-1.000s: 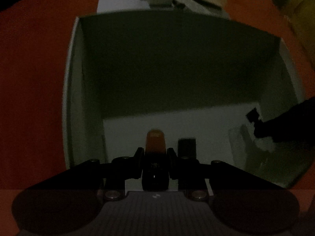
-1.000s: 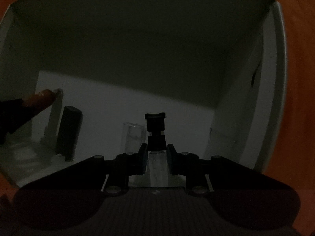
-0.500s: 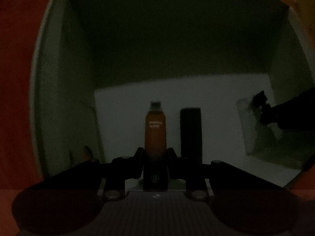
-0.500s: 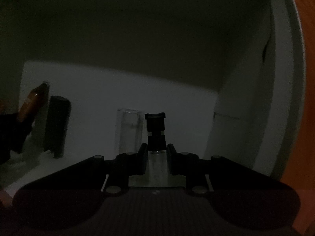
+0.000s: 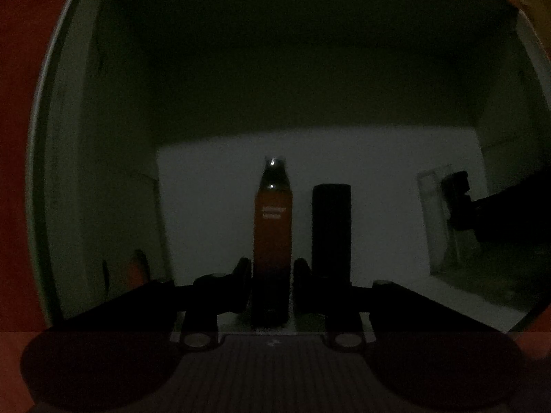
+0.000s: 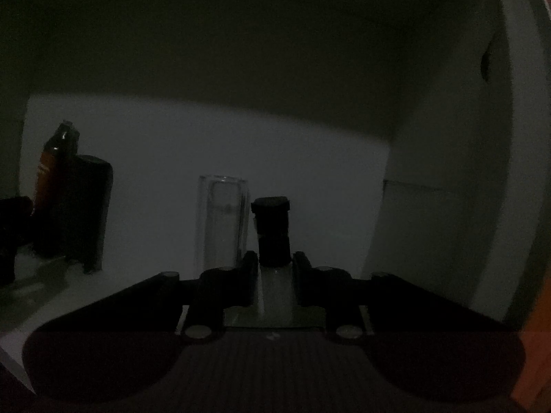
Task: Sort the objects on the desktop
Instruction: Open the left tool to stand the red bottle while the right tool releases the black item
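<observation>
Both grippers are low inside a dim white box [image 5: 86, 172]. My left gripper [image 5: 272, 268] is shut on an orange bottle [image 5: 272, 220] with a dark cap, upright next to a black cylinder [image 5: 331, 227]. My right gripper [image 6: 274, 268] is shut on a small clear bottle with a black cap [image 6: 272, 230], just right of a clear upright tube [image 6: 222, 220]. The orange bottle [image 6: 48, 172] and black cylinder [image 6: 91, 206] show at the left of the right wrist view. The right gripper and clear tube [image 5: 434, 220] show at the right of the left wrist view.
The box walls [image 6: 447, 137] rise close on all sides. An orange tabletop [image 5: 17, 69] shows outside the rim. A small handle cut-out [image 6: 485, 58] is in the right wall.
Both grippers have gone deeper into the box with their bottles. The orange bottle now stands upright beside the black cylinder. The clear bottle has come down beside the clear tube.
</observation>
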`<state>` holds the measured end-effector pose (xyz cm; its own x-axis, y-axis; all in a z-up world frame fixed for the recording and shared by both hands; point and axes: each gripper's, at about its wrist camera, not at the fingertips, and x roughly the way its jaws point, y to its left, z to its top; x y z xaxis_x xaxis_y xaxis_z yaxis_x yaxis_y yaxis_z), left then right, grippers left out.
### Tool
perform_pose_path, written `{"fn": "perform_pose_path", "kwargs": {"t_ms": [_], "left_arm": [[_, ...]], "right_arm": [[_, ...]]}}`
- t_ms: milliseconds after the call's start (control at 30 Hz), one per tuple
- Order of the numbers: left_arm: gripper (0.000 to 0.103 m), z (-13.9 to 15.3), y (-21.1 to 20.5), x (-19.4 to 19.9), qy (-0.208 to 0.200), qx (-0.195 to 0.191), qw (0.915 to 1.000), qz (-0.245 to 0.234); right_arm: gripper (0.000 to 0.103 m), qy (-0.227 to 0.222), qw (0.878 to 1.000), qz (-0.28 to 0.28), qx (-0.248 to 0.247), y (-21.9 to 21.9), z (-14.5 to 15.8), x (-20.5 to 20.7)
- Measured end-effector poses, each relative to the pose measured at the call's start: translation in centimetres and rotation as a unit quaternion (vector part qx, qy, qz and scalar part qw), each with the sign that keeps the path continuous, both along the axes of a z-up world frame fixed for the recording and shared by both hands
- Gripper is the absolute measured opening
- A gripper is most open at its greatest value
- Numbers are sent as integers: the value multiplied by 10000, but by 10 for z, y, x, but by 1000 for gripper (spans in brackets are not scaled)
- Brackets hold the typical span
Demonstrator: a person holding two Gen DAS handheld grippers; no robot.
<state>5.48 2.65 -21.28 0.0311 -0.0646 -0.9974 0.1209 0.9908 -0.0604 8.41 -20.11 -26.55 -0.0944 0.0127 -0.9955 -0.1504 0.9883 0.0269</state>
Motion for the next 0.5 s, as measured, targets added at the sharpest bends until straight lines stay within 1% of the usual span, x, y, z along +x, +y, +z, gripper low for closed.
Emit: {"fn": "perform_pose_path", "kwargs": {"t_ms": [33, 167, 233, 367, 433, 500], "left_arm": [[34, 1, 0, -1, -6, 16, 10000, -4], [37, 12, 2, -6, -7, -62, 10000, -26], [45, 19, 3, -8, -46, -108, 9999, -13], [47, 40, 5, -8, -249, -237, 9994, -17], [51, 53, 6, -3, -391, -313, 9987, 38], [52, 69, 7, 7, -560, -391, 9976, 105]], "right_arm": [[33, -9, 10000, 35, -33, 1, 3, -1], [34, -143, 9998, 58, 89, 1, 23, -1], [34, -197, 9995, -9, 235, -2, 36, -1], [34, -383, 9977, -165, 541, -11, 65, 2], [34, -472, 9960, -290, 701, -14, 75, 3], [35, -617, 9931, -451, 885, -14, 89, 9]]}}
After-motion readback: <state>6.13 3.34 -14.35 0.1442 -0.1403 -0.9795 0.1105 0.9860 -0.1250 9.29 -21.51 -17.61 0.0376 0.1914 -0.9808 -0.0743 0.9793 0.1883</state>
